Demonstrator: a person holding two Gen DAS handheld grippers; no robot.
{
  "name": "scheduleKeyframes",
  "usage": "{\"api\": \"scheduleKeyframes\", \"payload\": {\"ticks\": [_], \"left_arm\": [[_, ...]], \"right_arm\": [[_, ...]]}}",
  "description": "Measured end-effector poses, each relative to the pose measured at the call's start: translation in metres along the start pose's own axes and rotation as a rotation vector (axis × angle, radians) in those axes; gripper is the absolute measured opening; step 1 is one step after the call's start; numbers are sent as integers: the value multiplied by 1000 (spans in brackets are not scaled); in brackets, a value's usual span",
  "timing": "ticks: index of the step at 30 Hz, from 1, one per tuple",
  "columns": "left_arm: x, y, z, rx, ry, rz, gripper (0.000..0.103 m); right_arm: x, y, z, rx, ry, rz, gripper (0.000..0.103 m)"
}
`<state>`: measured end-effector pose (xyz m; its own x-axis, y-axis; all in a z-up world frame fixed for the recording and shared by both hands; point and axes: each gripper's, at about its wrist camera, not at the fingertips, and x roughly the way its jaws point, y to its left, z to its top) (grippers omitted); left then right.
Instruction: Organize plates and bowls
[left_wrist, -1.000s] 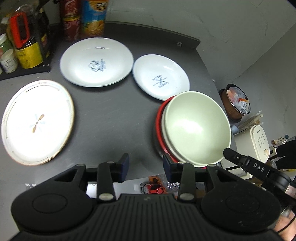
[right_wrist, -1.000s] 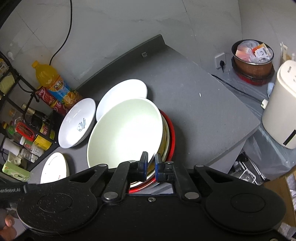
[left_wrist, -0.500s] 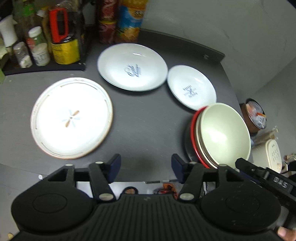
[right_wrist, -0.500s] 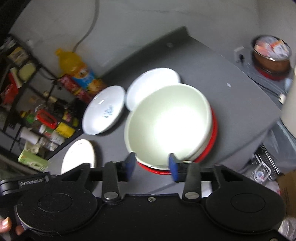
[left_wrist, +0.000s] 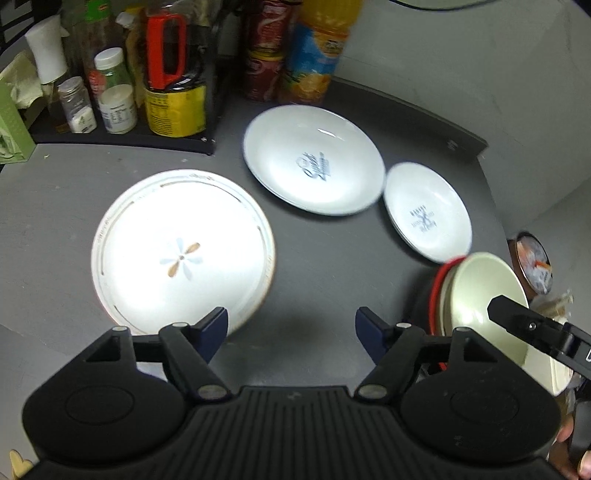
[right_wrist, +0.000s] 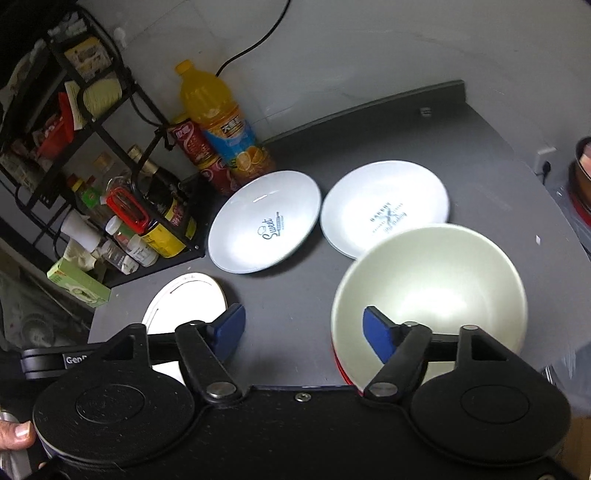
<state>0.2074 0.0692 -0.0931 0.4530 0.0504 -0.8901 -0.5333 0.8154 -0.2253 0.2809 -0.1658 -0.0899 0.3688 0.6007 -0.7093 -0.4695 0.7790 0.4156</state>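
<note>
Left gripper (left_wrist: 291, 325) beside flat plate (left_wrist: 181, 251)

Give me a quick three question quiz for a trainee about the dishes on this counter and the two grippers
1. True or false: the left gripper is shut on the flower plate.
2. Which dish lies between the flower plate and the small white plate? A) the Sweet dish B) the pale green bowl C) a red mug
3. Fill in: the pale green bowl tops a stack whose lowest visible rim is ____.

Key
1. False: its jaws stand wide apart, holding nothing; the right gripper is open too.
2. A
3. red
</note>
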Motion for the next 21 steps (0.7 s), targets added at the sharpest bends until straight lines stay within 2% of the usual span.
{"api": "scheduleKeyframes", "payload": {"ticks": [6, 8, 21], "left_arm": [[10, 18, 21, -41, -1, -2, 75], [15, 25, 28, -62, -2, 1, 75], [56, 51, 74, -92, 32, -3, 75]], "right_arm": [[27, 18, 18, -80, 40, 1, 77], [34, 24, 23, -108, 49, -3, 83], [83, 33, 54, -130, 97, -57, 84]]}}
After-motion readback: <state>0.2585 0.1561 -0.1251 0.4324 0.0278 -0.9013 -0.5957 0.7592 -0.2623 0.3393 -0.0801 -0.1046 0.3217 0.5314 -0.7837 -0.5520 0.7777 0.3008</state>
